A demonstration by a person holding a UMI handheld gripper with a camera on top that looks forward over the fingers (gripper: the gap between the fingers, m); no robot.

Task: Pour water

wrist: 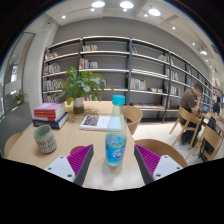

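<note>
gripper fingers spread, not pinching anything | clear plastic water bottle with blue label and blue cap stands upright between the pink pads, gaps either side; sits near the front edge of the light wooden table | grey patterned mug off toward the left edge; stacked books and leafy potted plant by the far edge

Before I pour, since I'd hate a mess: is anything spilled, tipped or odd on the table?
Nothing stands out. The water bottle stands upright, capped, between the open tongs; the cup sits upright, and no spill shows on the table.
</note>
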